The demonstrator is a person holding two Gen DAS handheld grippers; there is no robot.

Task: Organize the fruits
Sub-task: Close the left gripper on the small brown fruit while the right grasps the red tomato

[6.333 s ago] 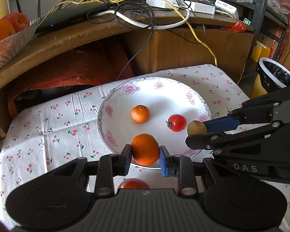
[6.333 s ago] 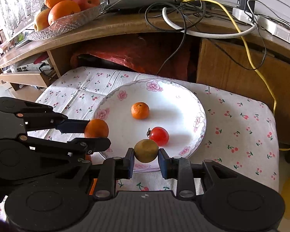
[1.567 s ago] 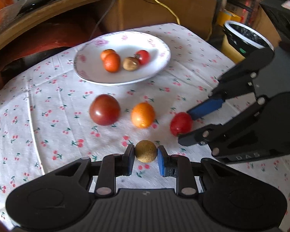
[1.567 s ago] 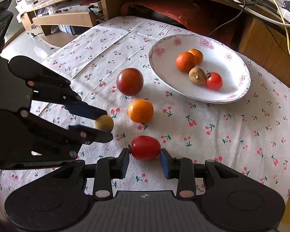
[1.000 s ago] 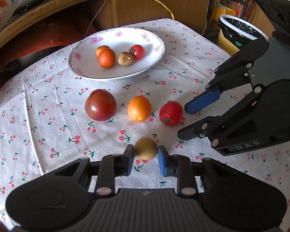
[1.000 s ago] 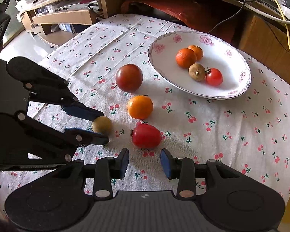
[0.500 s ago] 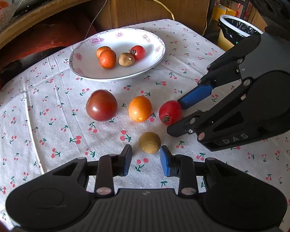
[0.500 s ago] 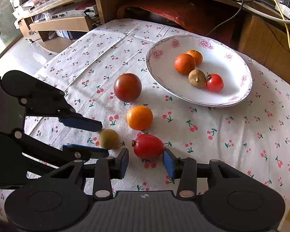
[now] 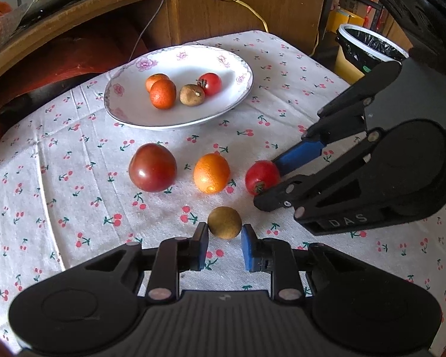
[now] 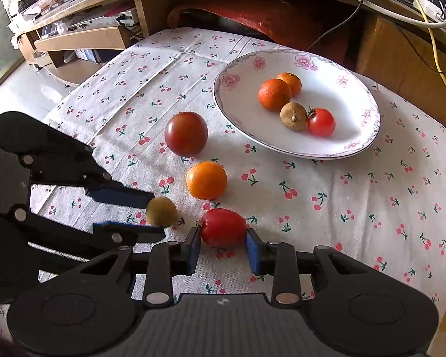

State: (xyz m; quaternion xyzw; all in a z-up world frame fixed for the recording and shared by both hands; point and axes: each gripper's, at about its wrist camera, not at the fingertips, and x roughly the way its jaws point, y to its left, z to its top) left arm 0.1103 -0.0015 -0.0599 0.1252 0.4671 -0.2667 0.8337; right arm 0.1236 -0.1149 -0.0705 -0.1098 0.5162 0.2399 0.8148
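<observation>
Fruits lie in two groups on the bench, which has a white cloth [image 9: 59, 208] with small cherries printed on it. Four are in the white plate [image 9: 240, 89] with pink flowers on its rim: two small oranges [image 9: 163, 93], a brown round fruit [image 9: 192, 94] and a little red tomato [image 9: 210, 83]. Four more sit on the cloth in front of the plate. A big dark red tomato [image 9: 152, 171] and an orange [image 9: 211, 173] lie side by side. The left tongs [image 9: 224, 241] are open, and a small brown-green fruit [image 9: 224, 222] sits on the cloth between their tips with a gap on each side. The right tongs [image 10: 223, 245] have their blue pads [image 10: 252, 250] on both sides of a long red tomato [image 10: 223, 227], which rests on the cloth. I cannot tell if they are squeezing it.
</observation>
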